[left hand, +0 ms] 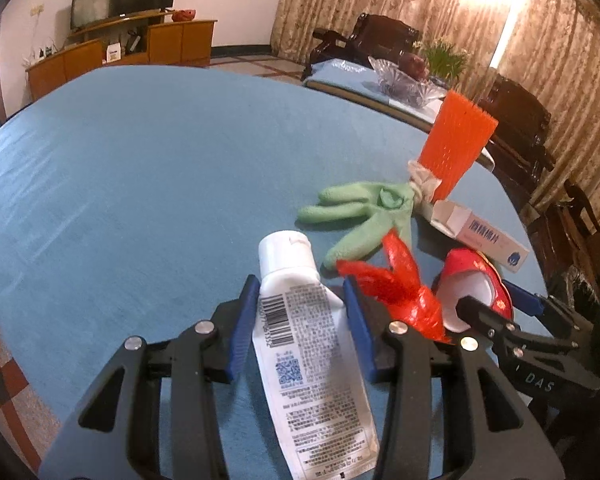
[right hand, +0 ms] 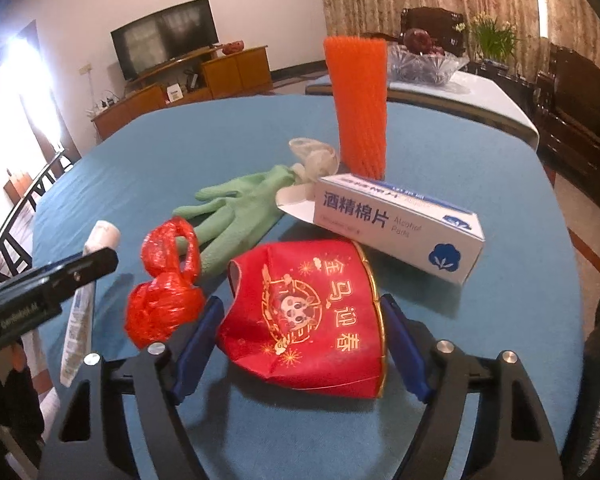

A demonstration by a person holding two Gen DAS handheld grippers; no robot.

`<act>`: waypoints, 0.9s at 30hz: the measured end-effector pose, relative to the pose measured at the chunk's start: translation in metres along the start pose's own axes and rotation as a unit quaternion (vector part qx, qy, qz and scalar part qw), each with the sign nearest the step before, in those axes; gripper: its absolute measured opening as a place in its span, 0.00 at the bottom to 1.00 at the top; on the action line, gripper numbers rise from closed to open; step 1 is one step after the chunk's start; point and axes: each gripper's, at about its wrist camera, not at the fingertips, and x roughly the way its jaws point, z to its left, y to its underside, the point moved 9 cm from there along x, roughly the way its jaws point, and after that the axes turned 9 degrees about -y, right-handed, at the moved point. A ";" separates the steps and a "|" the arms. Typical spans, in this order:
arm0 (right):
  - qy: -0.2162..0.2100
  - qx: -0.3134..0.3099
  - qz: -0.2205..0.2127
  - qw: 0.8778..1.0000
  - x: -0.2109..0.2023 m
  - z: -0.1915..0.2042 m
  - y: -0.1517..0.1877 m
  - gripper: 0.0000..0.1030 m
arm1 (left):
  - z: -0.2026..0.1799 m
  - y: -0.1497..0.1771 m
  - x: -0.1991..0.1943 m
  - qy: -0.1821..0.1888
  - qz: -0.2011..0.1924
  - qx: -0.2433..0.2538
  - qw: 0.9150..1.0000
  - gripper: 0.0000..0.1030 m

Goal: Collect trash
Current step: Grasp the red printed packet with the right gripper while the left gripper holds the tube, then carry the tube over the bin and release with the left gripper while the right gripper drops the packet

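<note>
Trash is still spread over the round table with the blue cloth (right hand: pixel 140 152), so the collecting looks barely started. The left gripper (left hand: pixel 300 320) has its blue pads against both sides of a white squeeze tube with a flip cap (left hand: pixel 300 328) at the bottom centre of the left wrist view, so it seems clamped on it. The right gripper (right hand: pixel 300 340) sits low in the right wrist view with its jaws around a crushed red paper cup with gold print (right hand: pixel 312 312); whether the pads actually press on it is hard to say.

Left untouched:
- crumpled red plastic bag (right hand: pixel 164 296), lower left
- pale green rubber glove (right hand: pixel 236 208), centre
- white and blue alcohol pads box (right hand: pixel 400 224), right of centre
- orange foam net sleeve (right hand: pixel 358 108), standing behind it

No bin shows anywhere.
</note>
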 end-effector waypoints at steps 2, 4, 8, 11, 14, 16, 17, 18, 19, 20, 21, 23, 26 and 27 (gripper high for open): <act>-0.002 -0.003 -0.005 1.000 -0.008 0.003 -0.001 0.75 | -0.002 -0.004 -0.006 0.003 -0.006 0.001 1.000 0.40; -0.002 -0.005 -0.011 1.000 -0.016 0.004 -0.001 0.75 | -0.007 -0.009 -0.014 0.005 -0.015 0.007 1.000 0.40; -0.005 0.001 -0.023 1.000 -0.036 0.002 -0.001 0.75 | -0.021 -0.016 -0.029 0.014 -0.027 0.020 0.999 0.40; -0.002 0.002 -0.034 0.999 -0.053 0.000 -0.001 0.75 | -0.034 -0.020 -0.041 0.026 -0.036 0.026 0.999 0.40; 0.004 0.015 -0.057 0.998 -0.078 -0.008 -0.004 0.75 | -0.050 -0.023 -0.054 0.040 -0.044 0.034 0.998 0.40; 0.009 0.019 -0.069 0.997 -0.093 -0.013 -0.008 0.75 | -0.063 -0.025 -0.062 0.050 -0.051 0.042 0.997 0.40; 0.013 0.019 -0.074 0.997 -0.099 -0.014 -0.008 0.75 | -0.068 -0.026 -0.065 0.055 -0.053 0.044 0.996 0.40; 0.018 0.020 -0.082 0.996 -0.110 -0.018 -0.010 0.75 | -0.078 -0.028 -0.070 0.064 -0.056 0.049 0.995 0.40; 0.022 0.021 -0.088 0.996 -0.117 -0.021 -0.010 0.75 | -0.086 -0.028 -0.074 0.071 -0.058 0.053 0.994 0.40; 0.026 0.022 -0.093 0.995 -0.125 -0.024 -0.011 0.75 | -0.093 -0.028 -0.076 0.077 -0.059 0.056 0.994 0.40; 0.032 0.023 -0.101 0.994 -0.135 -0.029 -0.013 0.75 | -0.103 -0.029 -0.080 0.085 -0.061 0.060 0.993 0.40; 0.040 0.026 -0.111 0.993 -0.150 -0.036 -0.015 0.75 | -0.121 -0.028 -0.086 0.097 -0.066 0.071 0.991 0.40; 0.057 0.029 -0.126 0.990 -0.174 -0.048 -0.016 0.75 | -0.151 -0.027 -0.095 0.119 -0.072 0.089 0.986 0.40; 0.065 0.031 -0.131 0.989 -0.184 -0.054 -0.015 0.75 | -0.163 -0.026 -0.098 0.127 -0.073 0.095 0.985 0.40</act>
